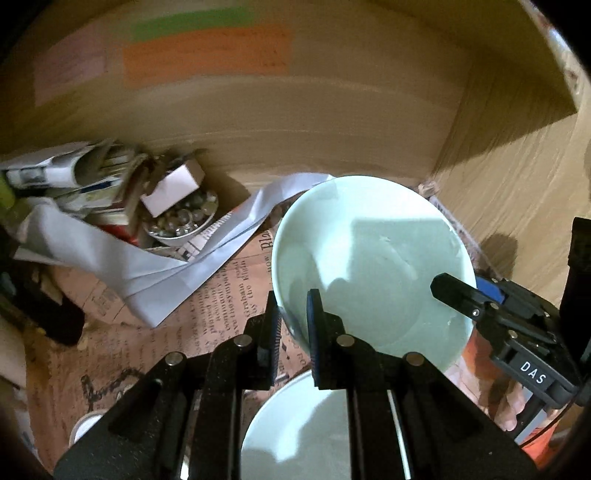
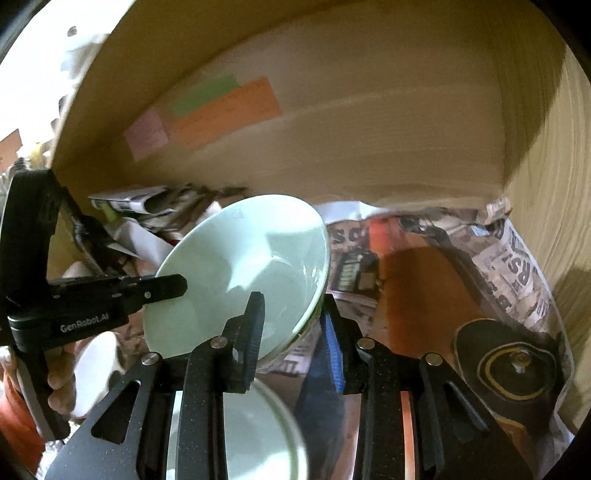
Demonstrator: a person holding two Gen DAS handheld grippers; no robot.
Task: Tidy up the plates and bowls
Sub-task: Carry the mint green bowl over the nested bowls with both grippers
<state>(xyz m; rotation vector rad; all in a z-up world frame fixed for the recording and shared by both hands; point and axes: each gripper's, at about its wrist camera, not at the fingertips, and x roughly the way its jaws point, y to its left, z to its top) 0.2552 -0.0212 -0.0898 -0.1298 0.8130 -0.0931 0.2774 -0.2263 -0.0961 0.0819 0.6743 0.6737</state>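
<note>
Newspaper [image 1: 207, 314] lines the shelf floor, with crumpled white paper [image 1: 122, 266], a dish of what look like marbles [image 1: 181, 221], and coloured sticky notes [image 1: 207, 55] on the back wall.

Tan wood-grain back wall [image 1: 295, 122] carries 3 paper notes: pink [image 1: 70, 70], green [image 1: 192, 24], orange [image 1: 207, 55]. Side panel [image 2: 554, 184] at right. Newspaper lining [image 1: 221, 295] covers shelf floor. Warm light, hard shadows.
</note>
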